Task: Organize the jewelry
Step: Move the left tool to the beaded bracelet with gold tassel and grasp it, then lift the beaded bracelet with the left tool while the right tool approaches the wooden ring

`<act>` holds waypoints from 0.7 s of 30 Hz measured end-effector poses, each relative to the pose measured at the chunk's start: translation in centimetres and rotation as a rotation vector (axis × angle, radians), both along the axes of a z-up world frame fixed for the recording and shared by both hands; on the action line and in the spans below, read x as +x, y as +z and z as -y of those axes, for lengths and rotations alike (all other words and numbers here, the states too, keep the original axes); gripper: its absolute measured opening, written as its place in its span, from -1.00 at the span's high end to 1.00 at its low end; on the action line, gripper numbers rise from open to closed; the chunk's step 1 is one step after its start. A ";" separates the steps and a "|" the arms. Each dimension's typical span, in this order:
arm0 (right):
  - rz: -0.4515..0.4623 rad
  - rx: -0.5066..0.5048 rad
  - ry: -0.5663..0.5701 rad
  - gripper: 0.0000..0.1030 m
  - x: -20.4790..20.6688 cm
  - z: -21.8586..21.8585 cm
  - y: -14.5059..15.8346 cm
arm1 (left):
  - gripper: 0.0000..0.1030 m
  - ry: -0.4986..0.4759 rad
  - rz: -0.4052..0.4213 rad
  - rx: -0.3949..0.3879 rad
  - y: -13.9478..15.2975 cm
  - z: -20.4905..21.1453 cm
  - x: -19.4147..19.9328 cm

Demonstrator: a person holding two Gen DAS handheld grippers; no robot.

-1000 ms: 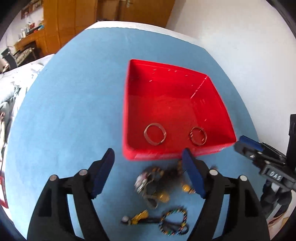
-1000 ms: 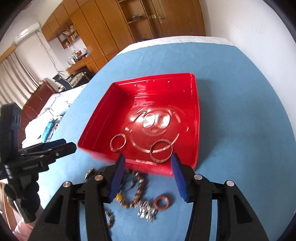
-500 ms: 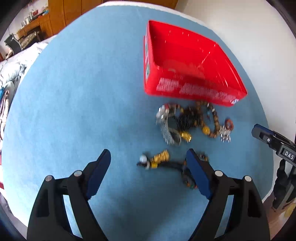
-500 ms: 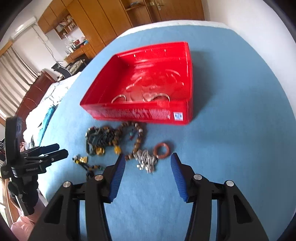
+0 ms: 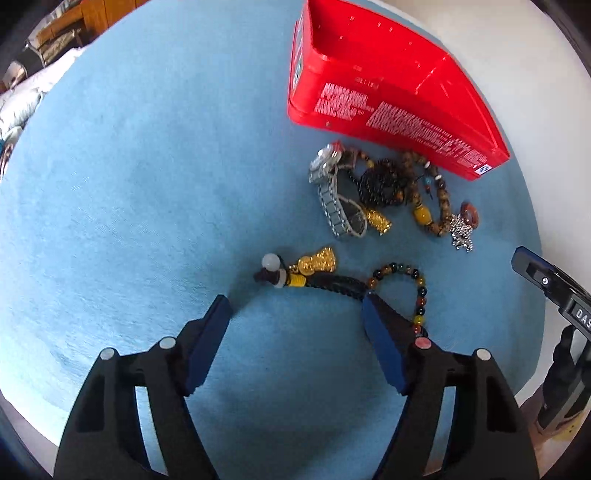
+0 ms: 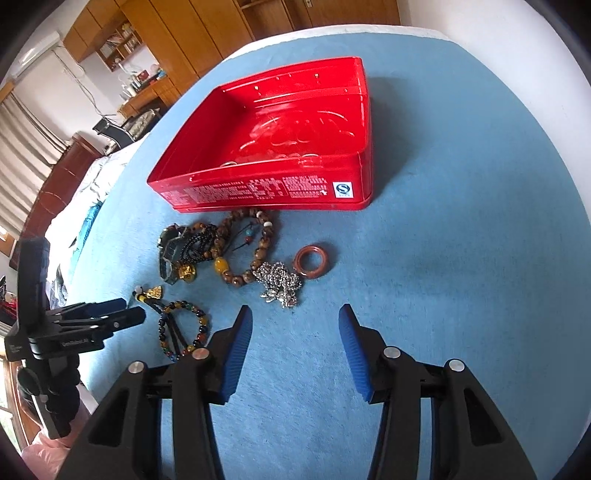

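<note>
A red tray (image 5: 391,110) (image 6: 273,192) stands on a blue cloth; two rings lie inside it, barely seen over the wall. In front of it lies a jewelry pile: a silver watch (image 5: 332,195), brown bead bracelets (image 6: 240,251), a silver chain clump (image 6: 280,282), a red-brown ring (image 6: 312,261). Nearer lies a multicoloured bead bracelet with a gold gourd charm (image 5: 317,264) (image 6: 181,328). My left gripper (image 5: 295,314) is open, just short of that bracelet. My right gripper (image 6: 295,321) is open, just short of the chain clump.
The blue cloth (image 5: 129,184) covers a round table whose edge runs close on the right (image 5: 535,332). Wooden cabinets (image 6: 207,33), a desk and a bed (image 6: 85,206) stand beyond the table.
Both grippers have pulled back and dropped lower from the tray; the rings are now nearly hidden by its front wall. The loose jewelry now lies ahead of the fingertips. Both stay open.
</note>
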State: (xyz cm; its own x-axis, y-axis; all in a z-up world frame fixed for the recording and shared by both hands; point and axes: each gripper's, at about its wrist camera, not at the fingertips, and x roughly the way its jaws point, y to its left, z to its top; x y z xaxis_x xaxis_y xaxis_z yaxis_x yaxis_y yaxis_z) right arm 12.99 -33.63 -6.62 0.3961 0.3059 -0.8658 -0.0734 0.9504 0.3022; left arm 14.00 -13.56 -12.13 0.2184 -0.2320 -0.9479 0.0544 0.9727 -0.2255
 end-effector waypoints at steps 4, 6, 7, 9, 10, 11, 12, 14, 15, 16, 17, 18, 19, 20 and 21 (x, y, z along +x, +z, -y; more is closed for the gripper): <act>-0.001 0.001 0.000 0.05 -0.1 0.0 -0.1 | -0.24 0.033 0.002 -0.002 -0.2 -0.1 0.4; -0.003 0.005 -0.001 0.05 0.0 0.0 -0.2 | -0.01 0.045 0.002 0.012 -0.3 0.0 0.6; -0.005 0.008 -0.001 0.05 0.0 0.0 -0.1 | 0.17 0.048 0.002 0.013 -0.2 0.1 0.8; -0.006 0.013 -0.001 0.05 0.0 0.0 -0.2 | 0.47 0.065 -0.002 0.009 -0.2 -0.3 1.1; -0.006 0.014 0.000 0.05 0.0 0.0 -0.2 | 0.61 0.073 -0.001 0.002 -0.2 -0.4 1.2; -0.006 0.015 -0.001 0.05 0.0 0.0 -0.2 | 0.62 0.076 0.001 -0.006 -0.2 -0.6 1.4; -0.006 0.016 -0.001 0.05 0.0 0.0 -0.2 | 0.63 0.075 0.001 -0.011 -0.2 -0.6 1.6; -0.008 0.018 -0.003 0.05 0.1 0.1 -0.3 | 0.80 0.073 0.018 -0.003 -0.2 -0.6 1.8; -0.009 0.018 -0.003 0.05 0.1 0.1 -0.3 | 0.80 0.069 0.029 -0.006 0.0 -0.6 2.1; -0.010 0.019 -0.003 0.05 0.2 0.1 -0.3 | 0.81 0.068 0.034 -0.009 0.1 -0.7 2.4; -0.011 0.019 -0.003 0.05 0.3 0.1 -0.3 | 0.81 0.070 0.047 -0.010 0.3 -0.8 2.9; -0.012 0.020 -0.003 0.05 0.3 0.1 -0.4 | 0.81 0.070 0.073 0.002 0.6 -0.9 3.6; -0.013 0.022 -0.002 0.05 0.4 0.1 -0.5 | 0.81 0.067 0.091 0.017 0.7 -0.8 4.0; -0.015 0.022 -0.003 0.05 0.4 0.1 -0.5 | 0.81 0.059 0.110 0.042 0.8 -0.8 4.7; -0.018 0.023 -0.004 0.05 0.5 0.2 -0.6 | 0.81 0.060 0.111 0.047 0.8 -1.0 5.2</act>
